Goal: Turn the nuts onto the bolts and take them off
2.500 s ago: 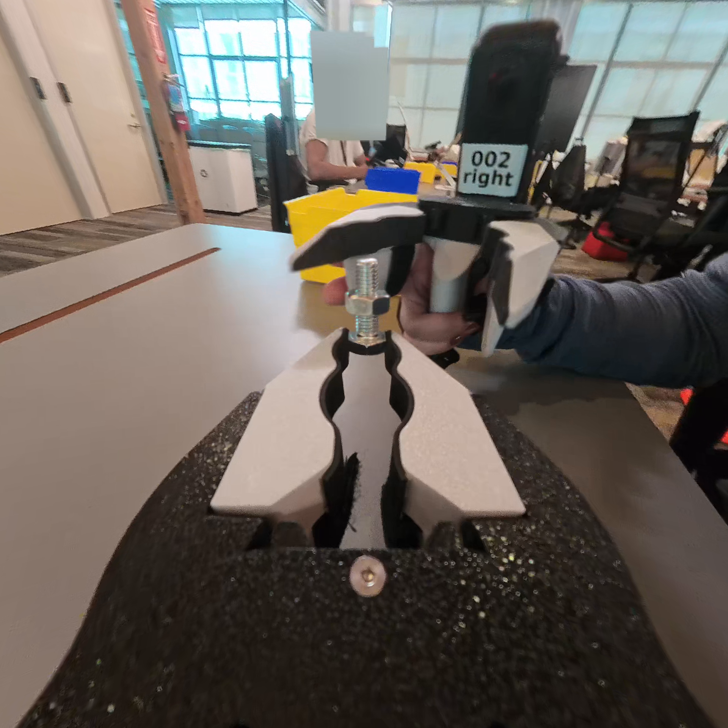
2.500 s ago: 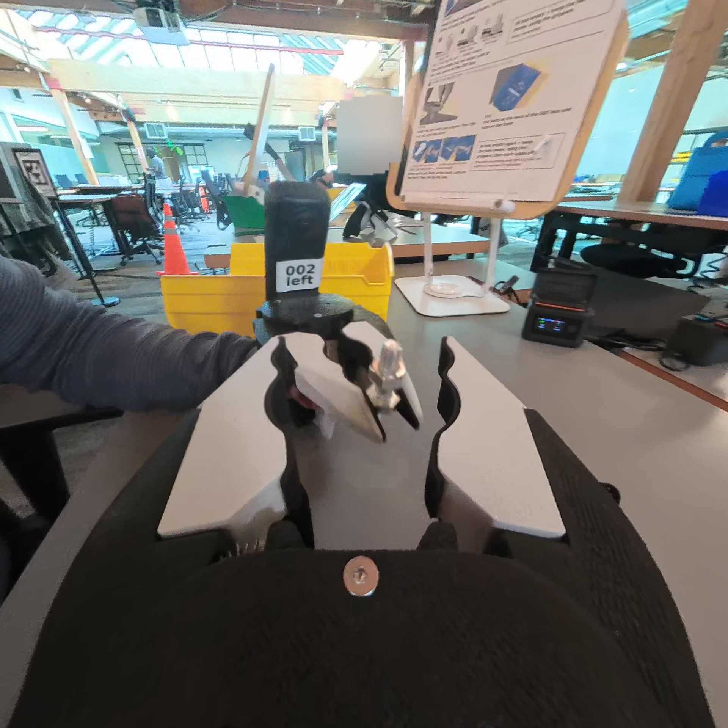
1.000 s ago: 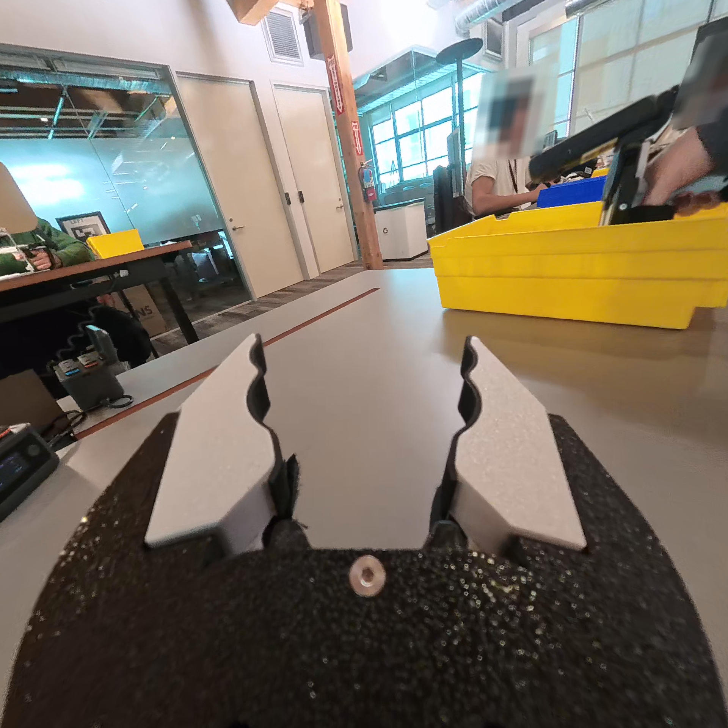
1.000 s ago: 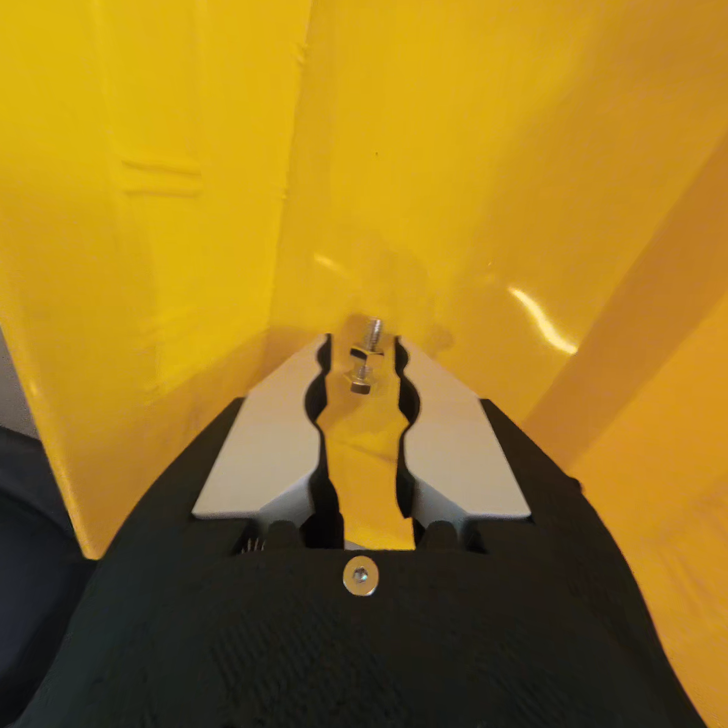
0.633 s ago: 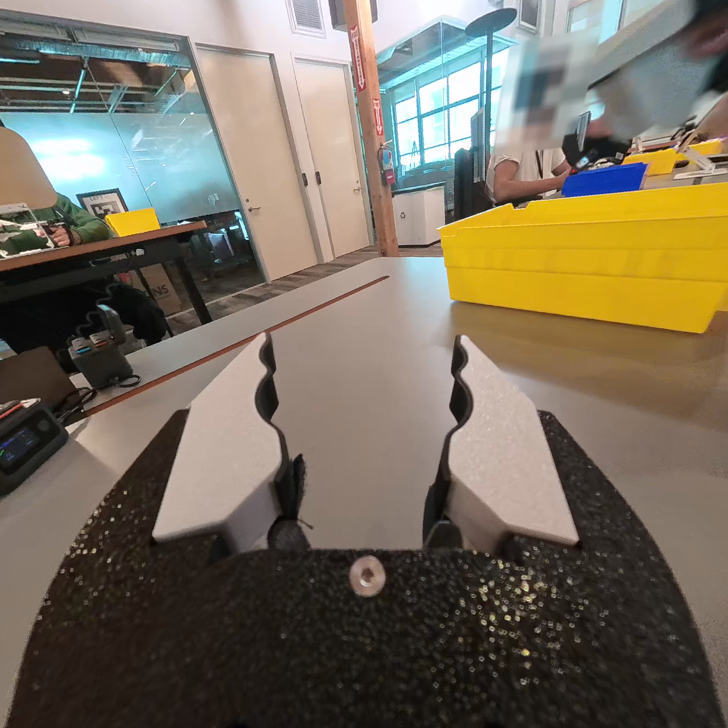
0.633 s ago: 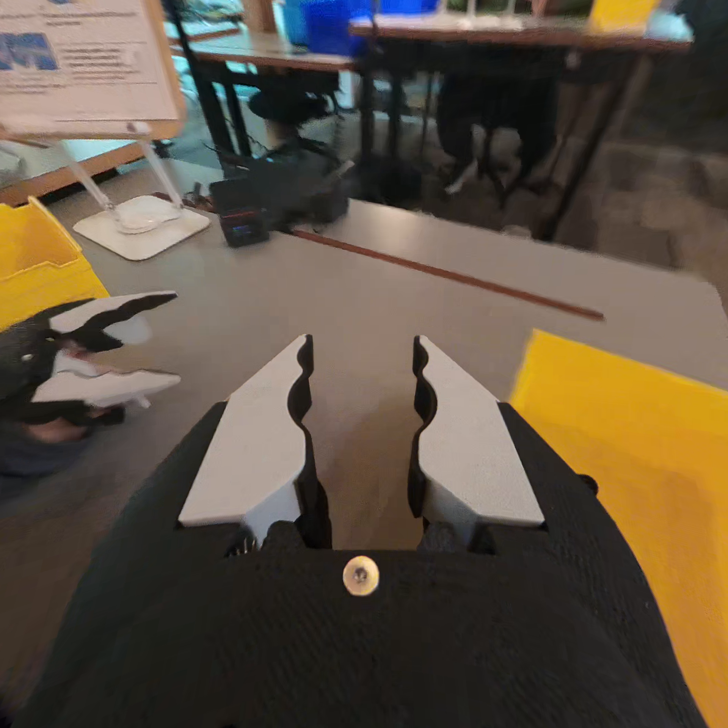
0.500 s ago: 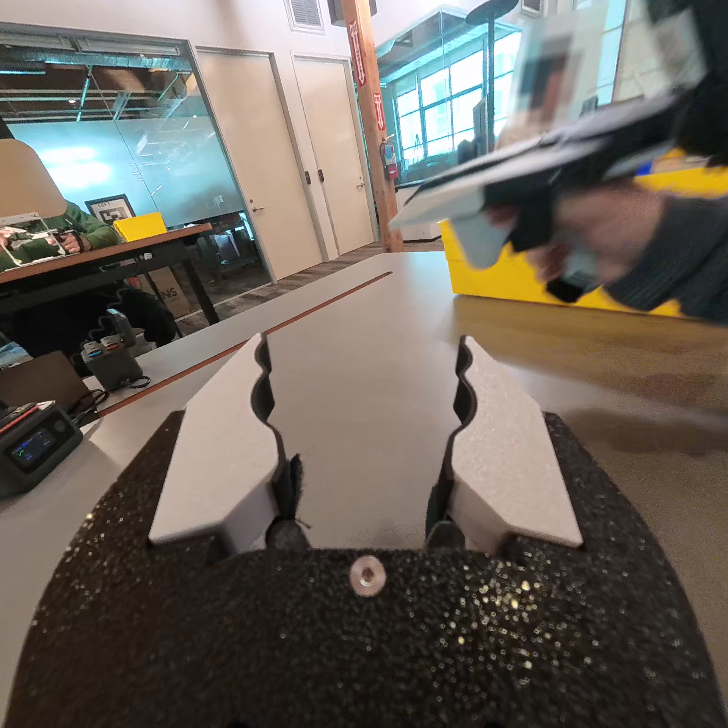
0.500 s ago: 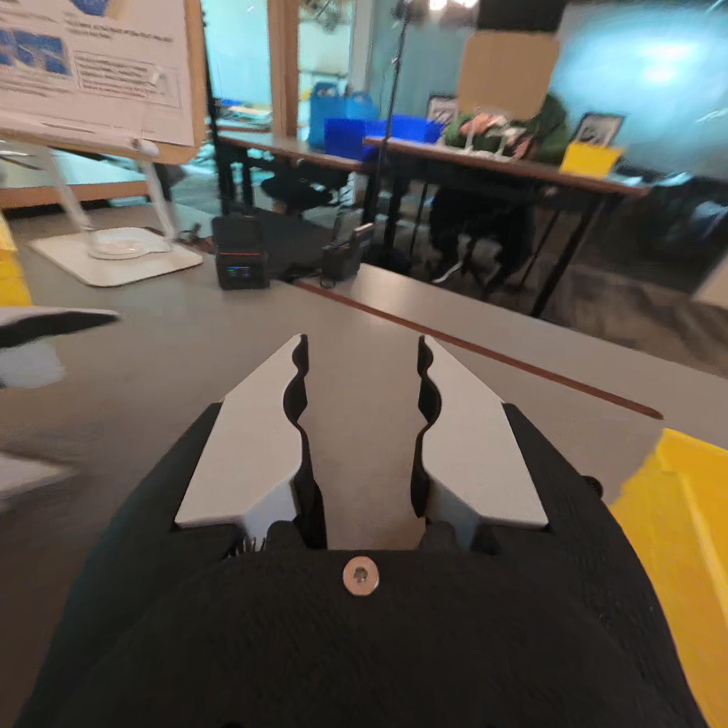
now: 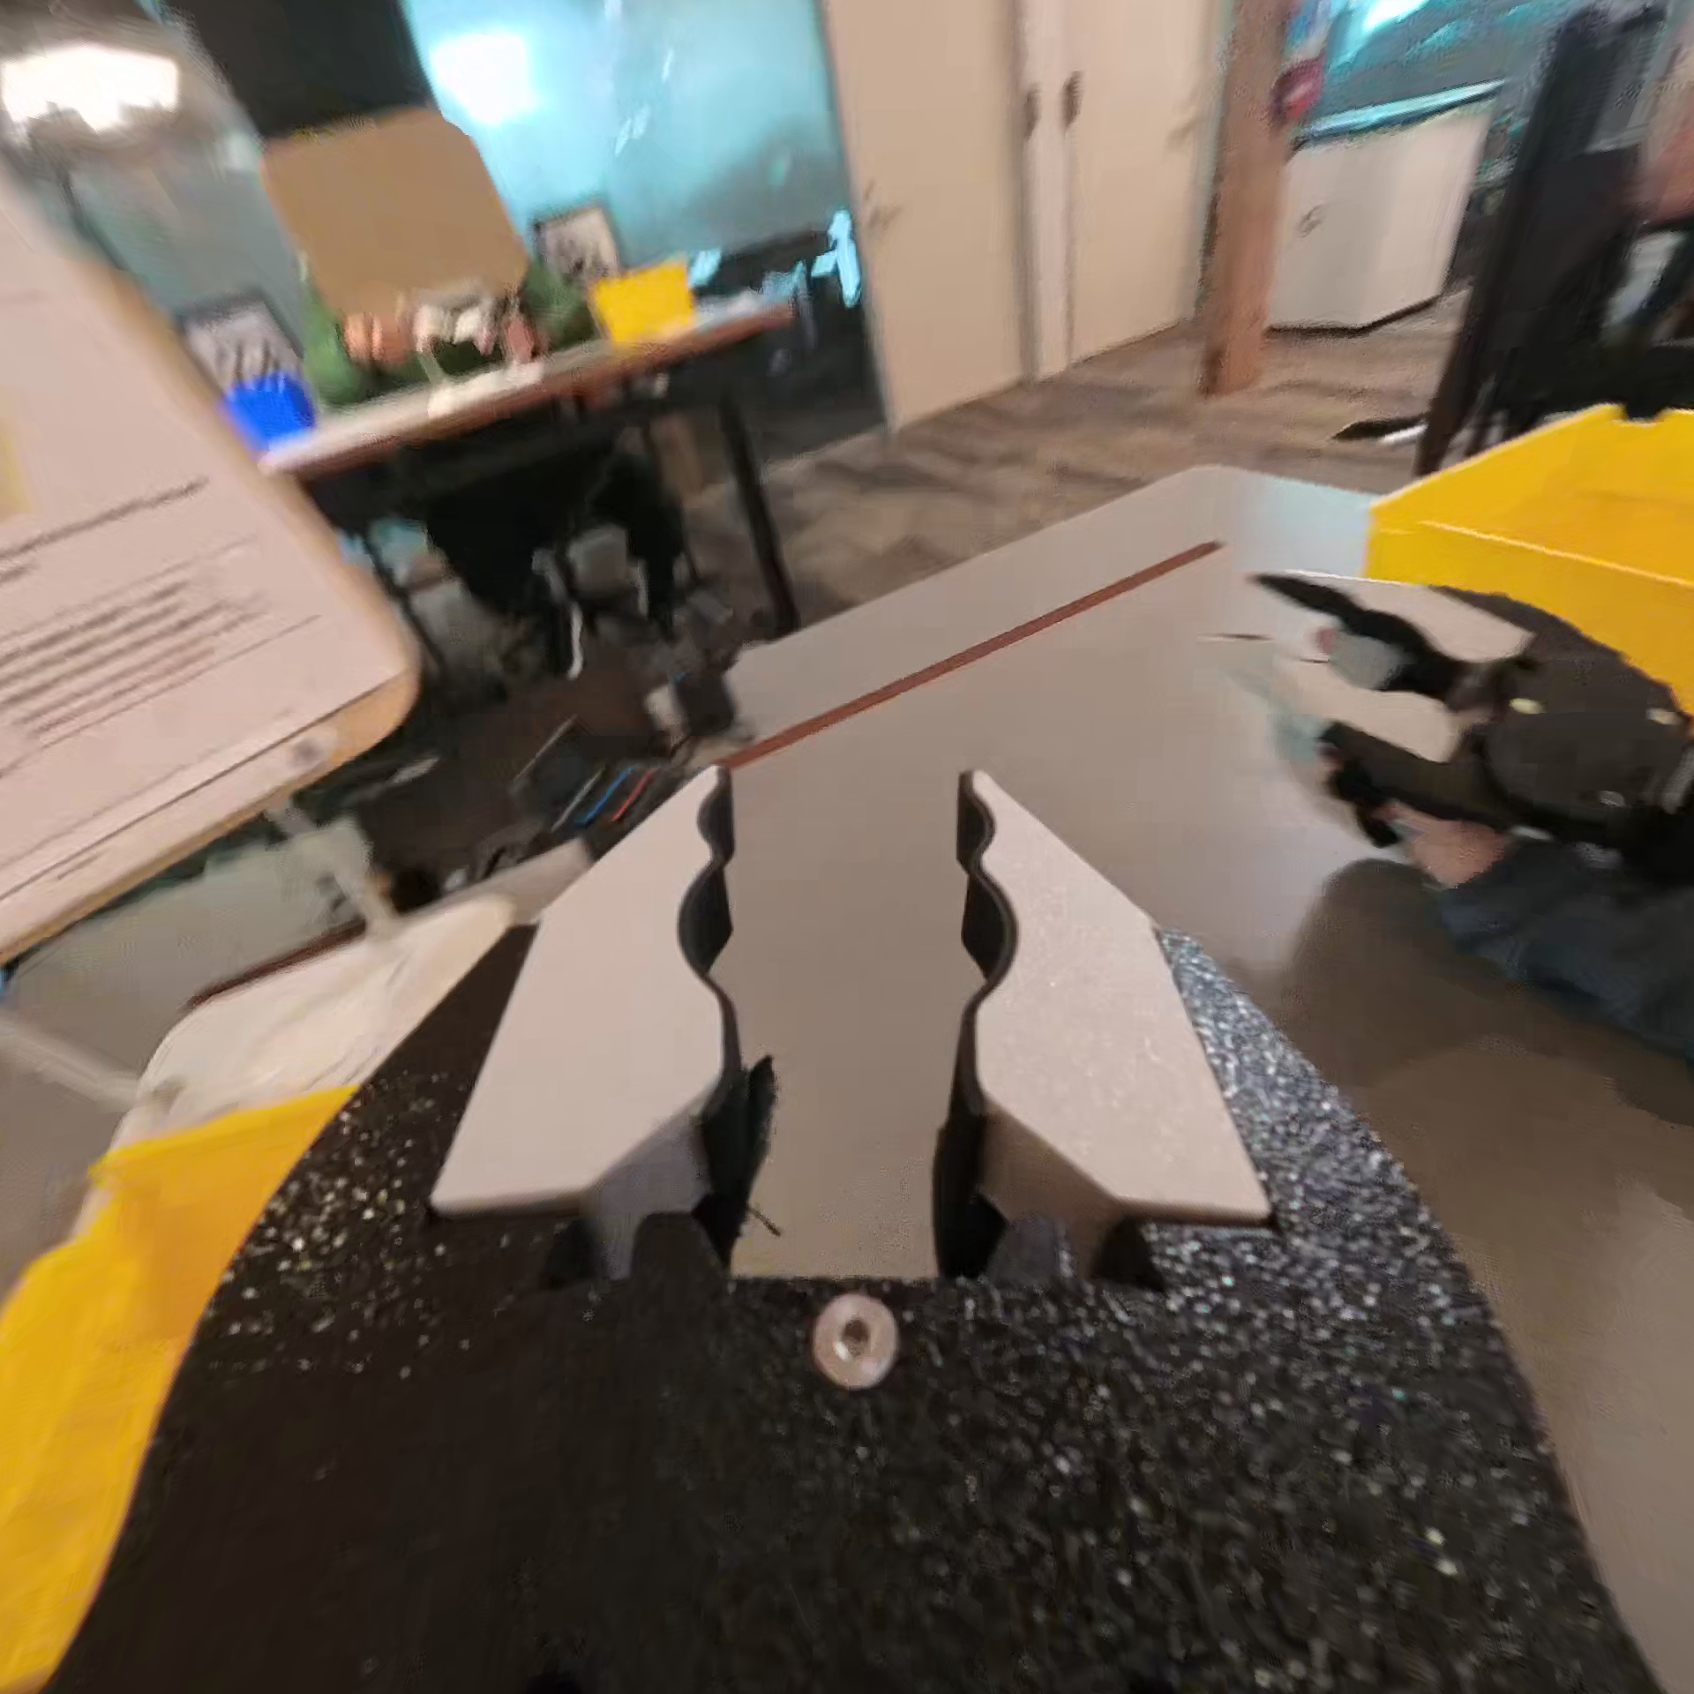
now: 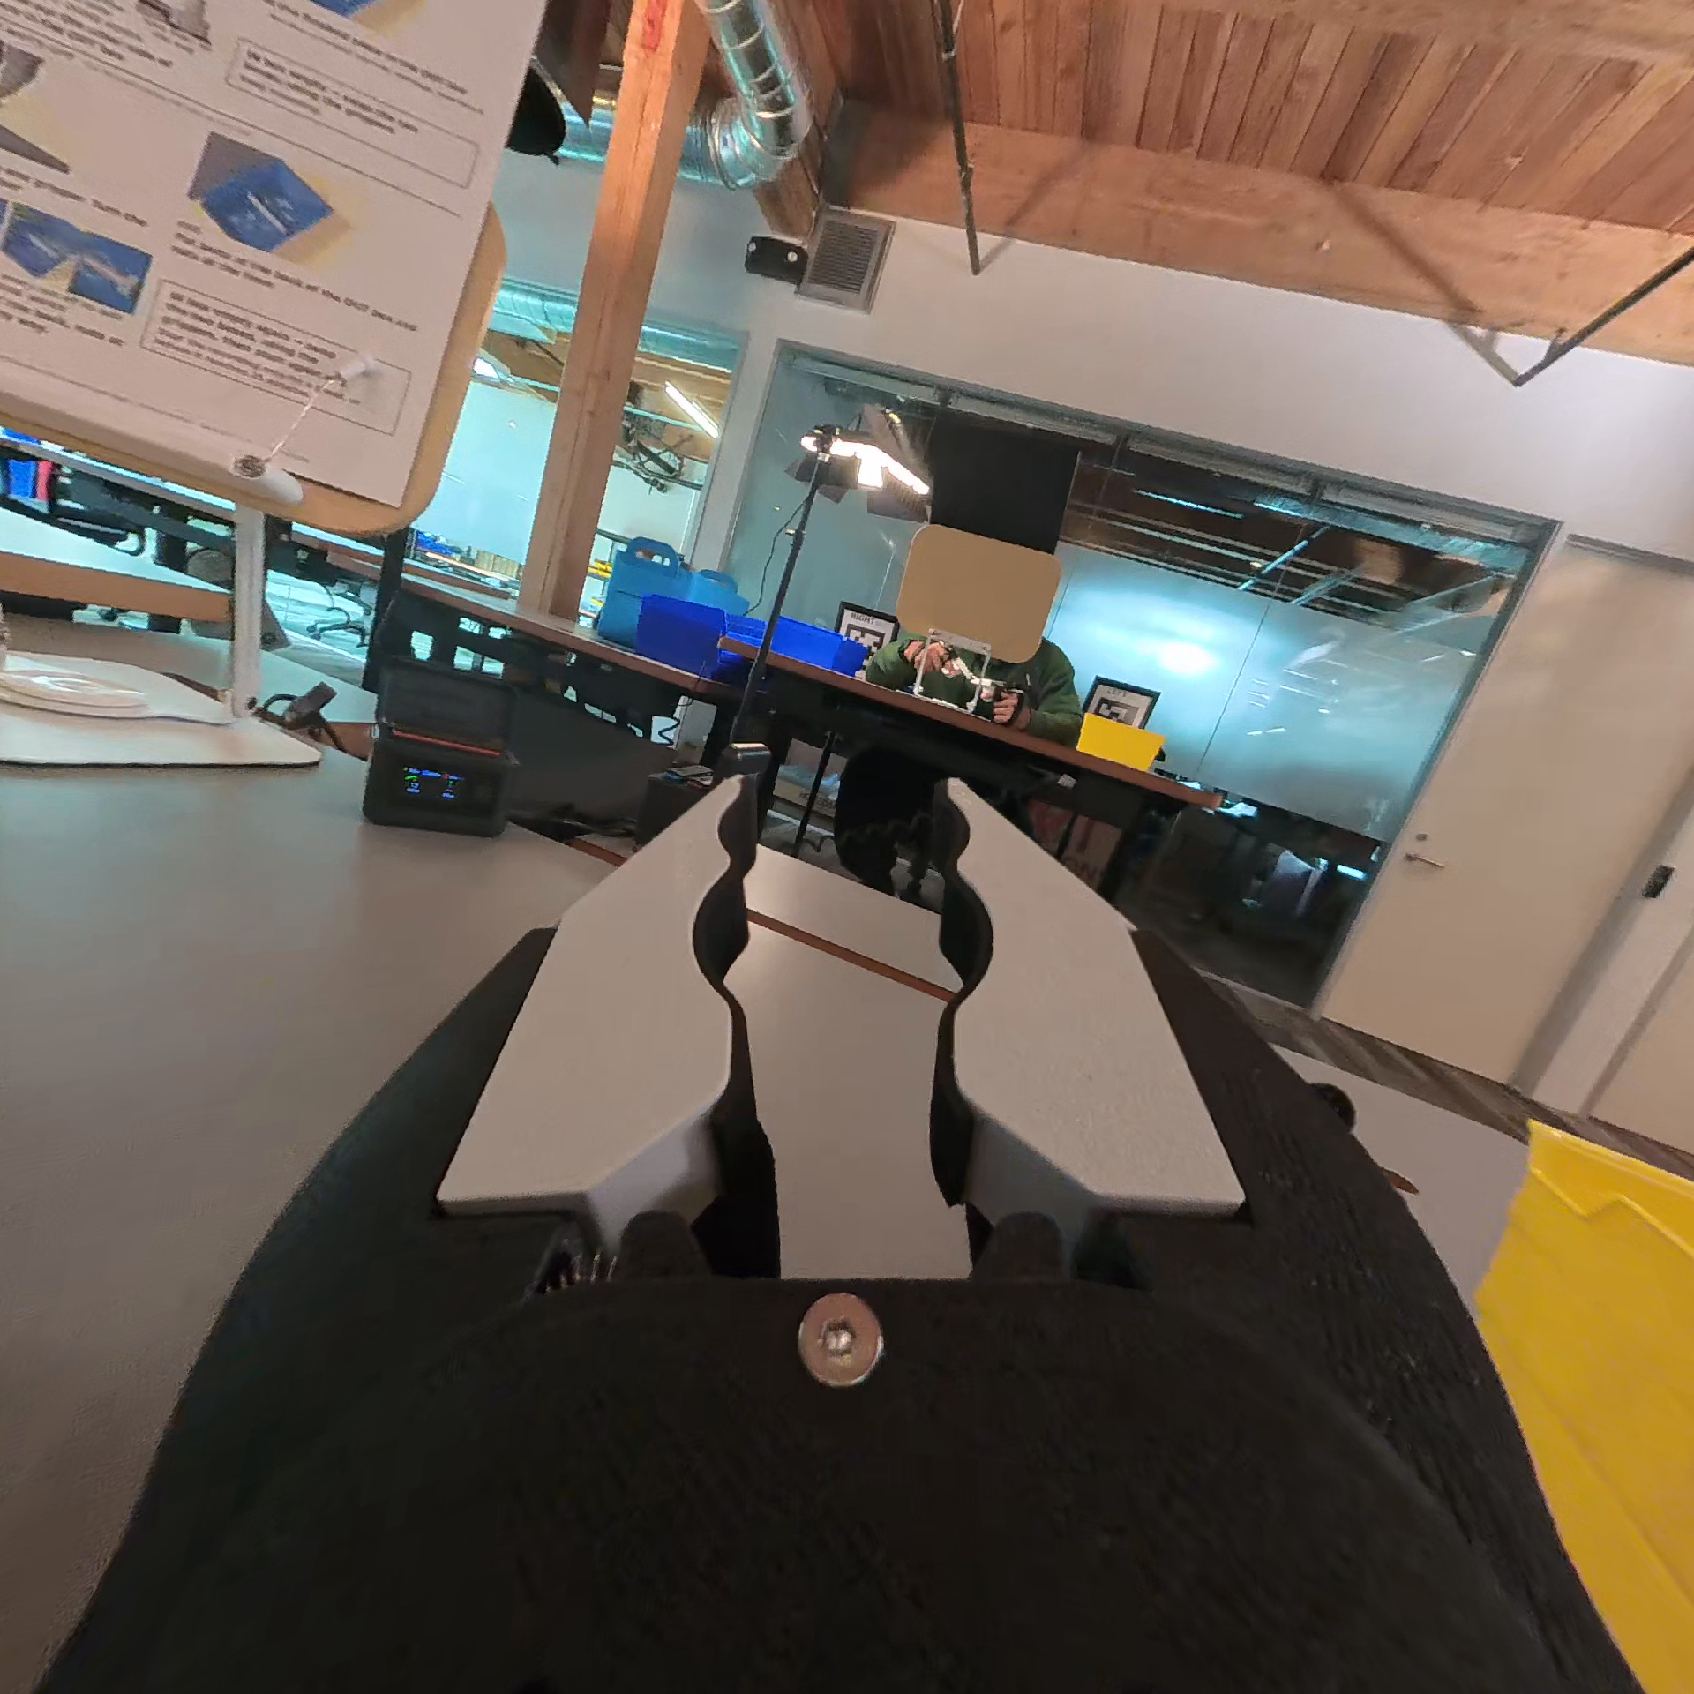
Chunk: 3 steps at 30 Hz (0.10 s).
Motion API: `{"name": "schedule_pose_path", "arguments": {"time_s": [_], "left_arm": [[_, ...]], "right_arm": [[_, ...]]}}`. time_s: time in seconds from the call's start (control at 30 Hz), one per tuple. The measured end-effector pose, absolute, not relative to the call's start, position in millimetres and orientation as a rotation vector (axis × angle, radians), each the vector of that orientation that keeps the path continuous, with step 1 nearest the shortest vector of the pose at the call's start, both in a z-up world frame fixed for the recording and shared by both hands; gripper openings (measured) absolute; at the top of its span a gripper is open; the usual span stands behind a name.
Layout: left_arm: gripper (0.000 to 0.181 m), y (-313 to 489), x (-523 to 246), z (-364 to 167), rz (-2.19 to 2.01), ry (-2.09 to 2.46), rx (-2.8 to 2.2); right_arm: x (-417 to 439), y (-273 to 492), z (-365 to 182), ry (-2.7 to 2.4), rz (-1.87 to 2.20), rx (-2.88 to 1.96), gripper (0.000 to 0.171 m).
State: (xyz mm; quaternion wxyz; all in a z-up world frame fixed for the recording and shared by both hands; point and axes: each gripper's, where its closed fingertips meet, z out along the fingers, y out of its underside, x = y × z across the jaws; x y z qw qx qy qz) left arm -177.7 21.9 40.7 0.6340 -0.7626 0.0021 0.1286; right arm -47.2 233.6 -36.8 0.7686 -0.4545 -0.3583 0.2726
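Observation:
No nut or bolt shows in either view. My left gripper [image 9: 848, 797] is open and empty, low over the grey table [image 9: 1100, 733]; this view is motion-blurred. My right gripper [image 10: 848, 807] is open and empty, also low over the table [image 10: 229, 962] and pointing across the room. It also shows in the left wrist view [image 9: 1302, 669] at the right, held by a hand, just in front of a yellow bin [image 9: 1558, 541]. The yellow bin shows in the right wrist view [image 10: 1613, 1357] at the lower right.
A second yellow bin edge [image 9: 101, 1302] lies at the lower left. A sign board on a white stand [image 10: 247, 238] rises at the left, with a black device with a small screen [image 10: 435, 779] beside it. A person sits at a far table [image 10: 972, 706]. The tips of one gripper are about 25 cm away from the tips of the other.
My right gripper has come out of the yellow bin, leaving the bolt with nuts there, and now points over the table. My left gripper has swung to the left and closed a little.

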Motion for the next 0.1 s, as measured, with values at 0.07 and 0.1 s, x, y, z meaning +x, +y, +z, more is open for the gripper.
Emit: {"name": "schedule_pose_path", "arguments": {"time_s": [0.07, 0.1], "left_arm": [[0.039, -1, -249, 45, 0.343, -0.120, -1.879], [0.036, -9, -282, 31, 0.354, -0.169, -1.996]], "right_arm": [[-43, 238, -35, -0.741, 0.602, -1.001, 0.039], [-41, 240, -35, -0.722, 0.612, -1.011, 0.039]]}}
